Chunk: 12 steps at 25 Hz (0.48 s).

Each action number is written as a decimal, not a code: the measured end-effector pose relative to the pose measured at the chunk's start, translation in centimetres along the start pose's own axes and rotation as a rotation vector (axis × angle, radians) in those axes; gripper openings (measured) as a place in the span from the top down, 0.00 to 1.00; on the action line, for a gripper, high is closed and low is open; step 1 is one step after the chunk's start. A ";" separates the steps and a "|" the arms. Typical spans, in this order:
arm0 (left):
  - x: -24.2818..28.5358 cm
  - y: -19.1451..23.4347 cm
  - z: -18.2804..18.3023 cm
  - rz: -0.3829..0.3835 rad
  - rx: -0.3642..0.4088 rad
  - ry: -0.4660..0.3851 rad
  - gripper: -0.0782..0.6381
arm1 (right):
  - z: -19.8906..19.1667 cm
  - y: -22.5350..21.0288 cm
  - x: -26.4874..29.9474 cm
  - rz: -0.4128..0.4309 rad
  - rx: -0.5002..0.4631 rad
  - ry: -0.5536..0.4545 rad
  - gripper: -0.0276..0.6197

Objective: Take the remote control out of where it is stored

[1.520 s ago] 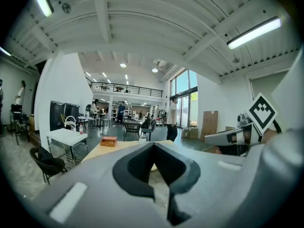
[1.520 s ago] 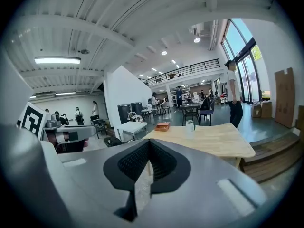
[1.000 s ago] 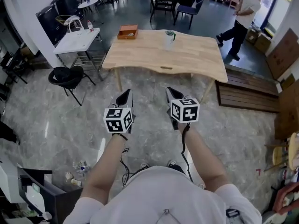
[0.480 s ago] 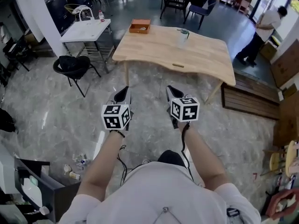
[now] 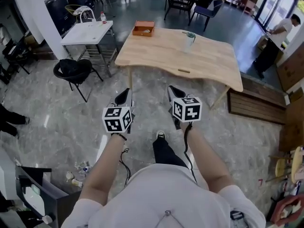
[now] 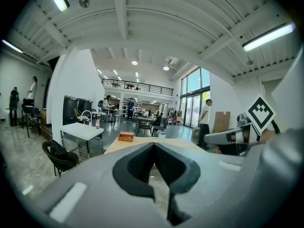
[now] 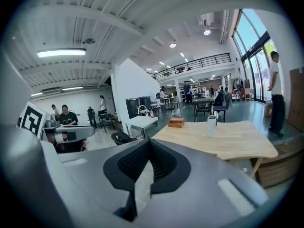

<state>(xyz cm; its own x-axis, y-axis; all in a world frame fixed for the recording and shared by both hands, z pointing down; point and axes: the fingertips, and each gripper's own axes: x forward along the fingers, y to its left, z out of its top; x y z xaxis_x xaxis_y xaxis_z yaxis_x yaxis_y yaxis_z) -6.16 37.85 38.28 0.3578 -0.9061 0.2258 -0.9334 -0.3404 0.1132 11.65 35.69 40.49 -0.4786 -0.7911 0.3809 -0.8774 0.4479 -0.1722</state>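
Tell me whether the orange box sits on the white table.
No, the orange box sits at a far corner of the wooden table.

The tabletop [image 5: 209,63] is showing pale wood, its box [image 5: 143,28] orange; the left hand-held gripper [image 5: 127,92] and right hand-held gripper [image 5: 172,89] are wearing black-and-white square markers.

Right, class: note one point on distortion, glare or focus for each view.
Head view: sharp, mild wide-angle bend, window light sheens the floor beyond the wooden table. Left gripper view: heavy fisheye, black corners, strip lights blown out, left gripper soft. Right gripper view: same fisheye, windows washed out.
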 end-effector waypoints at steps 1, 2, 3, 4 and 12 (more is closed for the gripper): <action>0.9 0.4 0.0 0.006 0.001 0.003 0.89 | 0.2 -0.3 1.0 0.008 0.001 0.000 0.91; 1.9 0.9 -0.1 0.011 0.001 0.007 0.89 | 0.5 -0.7 2.1 0.016 0.002 0.000 0.91; 3.0 1.3 0.0 0.016 0.002 0.011 0.89 | 0.8 -1.2 3.2 0.023 0.003 0.000 0.91; 4.2 1.7 0.1 0.019 0.003 0.015 0.89 | 1.1 -1.8 4.3 0.028 0.006 0.000 0.91; 14.7 5.2 3.1 0.068 -0.002 0.039 0.89 | 6.2 -7.9 13.7 0.073 0.024 0.020 0.91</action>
<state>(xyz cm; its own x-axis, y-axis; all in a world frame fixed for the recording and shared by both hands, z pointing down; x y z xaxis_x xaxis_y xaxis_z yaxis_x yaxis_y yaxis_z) -5.85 21.92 39.21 0.2939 -0.9167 0.2705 -0.9557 -0.2774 0.0984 11.78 18.73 41.42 -0.5407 -0.7482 0.3846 -0.8409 0.4935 -0.2221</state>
